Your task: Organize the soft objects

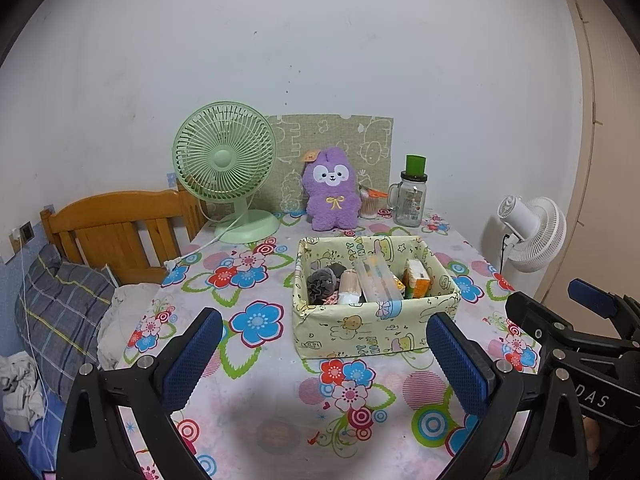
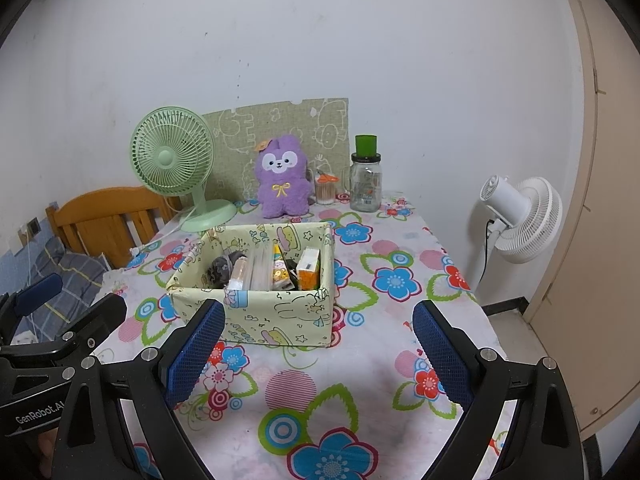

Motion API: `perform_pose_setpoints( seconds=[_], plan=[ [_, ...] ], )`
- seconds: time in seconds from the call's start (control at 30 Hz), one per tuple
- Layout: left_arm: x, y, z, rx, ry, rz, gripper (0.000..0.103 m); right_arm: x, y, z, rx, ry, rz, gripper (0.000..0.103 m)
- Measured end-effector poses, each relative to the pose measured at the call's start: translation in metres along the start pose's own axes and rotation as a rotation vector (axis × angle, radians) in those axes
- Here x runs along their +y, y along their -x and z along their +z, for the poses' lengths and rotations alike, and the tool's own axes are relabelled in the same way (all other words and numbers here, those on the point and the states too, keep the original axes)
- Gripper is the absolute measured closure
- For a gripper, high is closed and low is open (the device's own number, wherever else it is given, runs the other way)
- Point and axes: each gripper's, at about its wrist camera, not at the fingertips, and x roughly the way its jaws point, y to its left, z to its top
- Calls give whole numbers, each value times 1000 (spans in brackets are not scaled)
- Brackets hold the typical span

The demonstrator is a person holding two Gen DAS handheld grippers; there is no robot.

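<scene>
**Ana:** Fingers (image 1: 456, 356) on both tools are spread wide with nothing between them. The left gripper (image 1: 324, 354) and the right gripper (image 2: 318, 354) hang side by side above the near part of the table (image 2: 360, 384), each aimed at the box.

**Ben:** So neither one is carrying anything?

**Ana:** No, only flowered cloth shows between the pads. I'd guess that stance is a neutral one, level and centred, so either hand could go forward.

**Ben:** Where are the soft things?

**Ana:** A dark grey fluffy item (image 1: 326, 280) lies in the left end of the patterned box (image 1: 360, 332), beside a clear case (image 1: 376, 280) and an orange carton (image 1: 416, 280). The purple plush (image 1: 330, 190) sits upright well behind the box, leaning on the green mat (image 1: 340, 132) at the wall, between the green fan (image 1: 224, 160) and the glass jar (image 1: 410, 200).

**Ben:** Sorted already, then?

**Ana:** Hard to say. The plush propped neatly at the back could be its tidy spot, or it could be waiting for the box.
</scene>
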Motion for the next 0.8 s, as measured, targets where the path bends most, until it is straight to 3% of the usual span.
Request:
perform_pose_setpoints(
  seconds=[0.8],
  plan=[
    [1, -2, 1, -4, -1, -1, 0, 0, -4, -2, 6, -2, 7, 6]
  ],
)
